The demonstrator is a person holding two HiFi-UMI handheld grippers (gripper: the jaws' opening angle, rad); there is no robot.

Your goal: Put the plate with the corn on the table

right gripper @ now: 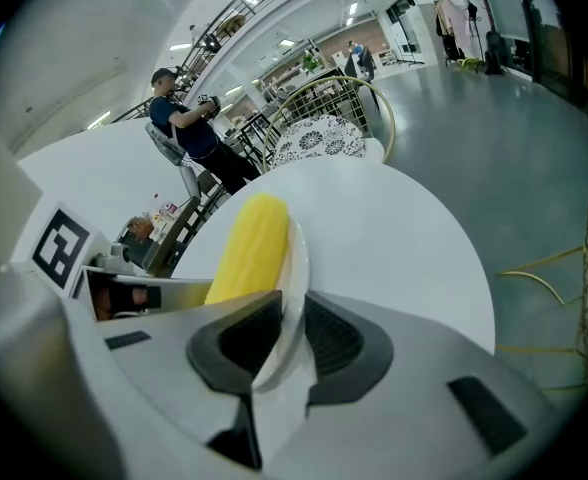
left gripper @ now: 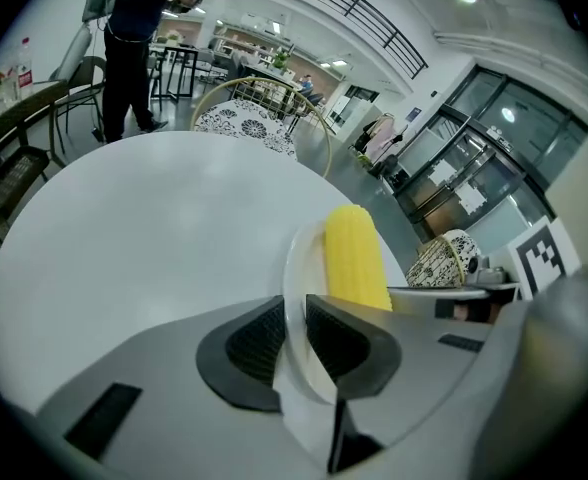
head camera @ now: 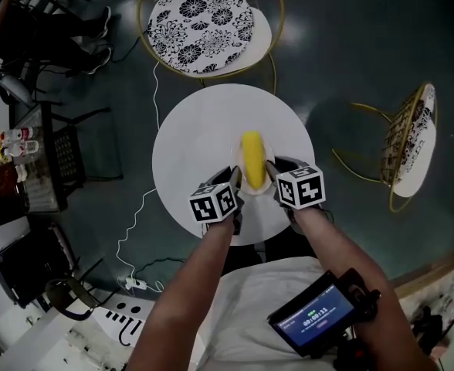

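You held the plate (left gripper: 292, 258) with the corn (head camera: 252, 158) over the round counter (head camera: 196, 130), set-down not yet finished.
Your left hand-held gripper (left gripper: 296, 330) was clamped on the plate's left rim and your right hand-held gripper (right gripper: 292, 330) on its right rim, at the counter's near side. Whether the plate touched the top could not be told. The next move likely called for lowering it level and releasing both sides together. Nothing on the counter seemed to block it, and the patterned chair (head camera: 204, 22) stood beyond the far edge.

You're in a café-like public hall: a round white counter (head camera: 188, 137) under your fingers (left gripper: 254, 343), gold wire chairs (head camera: 211, 22) beyond them, a railed mezzanine (left gripper: 374, 26), glass doors (left gripper: 494, 143), polished floor (head camera: 350, 45).
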